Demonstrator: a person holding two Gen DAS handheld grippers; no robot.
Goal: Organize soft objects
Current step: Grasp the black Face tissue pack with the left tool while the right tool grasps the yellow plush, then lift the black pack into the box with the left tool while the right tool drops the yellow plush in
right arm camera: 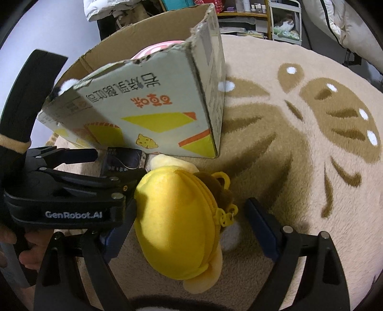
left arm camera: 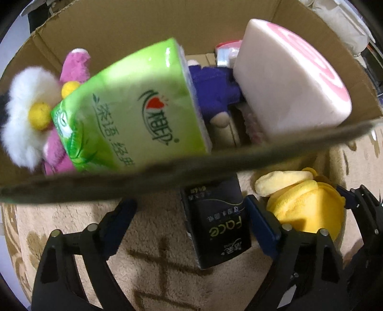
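A cardboard box (left arm camera: 167, 172) holds a green tissue pack (left arm camera: 129, 107), a pink and white flower plush (left arm camera: 31, 112), a blue plush (left arm camera: 215, 88) and a white and pink roll cushion (left arm camera: 287, 76). My left gripper (left arm camera: 191, 215) is open, its jaws either side of a black tissue pack (left arm camera: 215, 229) lying on the rug by the box wall. A yellow plush pouch (right arm camera: 177, 220) lies on the rug; it also shows in the left wrist view (left arm camera: 304, 205). My right gripper (right arm camera: 189, 220) is open around the pouch. The box (right arm camera: 155, 114) stands just beyond it.
A beige rug with a brown leaf pattern (right arm camera: 311, 143) covers the floor. The left gripper's body (right arm camera: 71, 191) sits close on the left of the pouch. Shelves and bags (right arm camera: 275, 21) stand beyond the rug.
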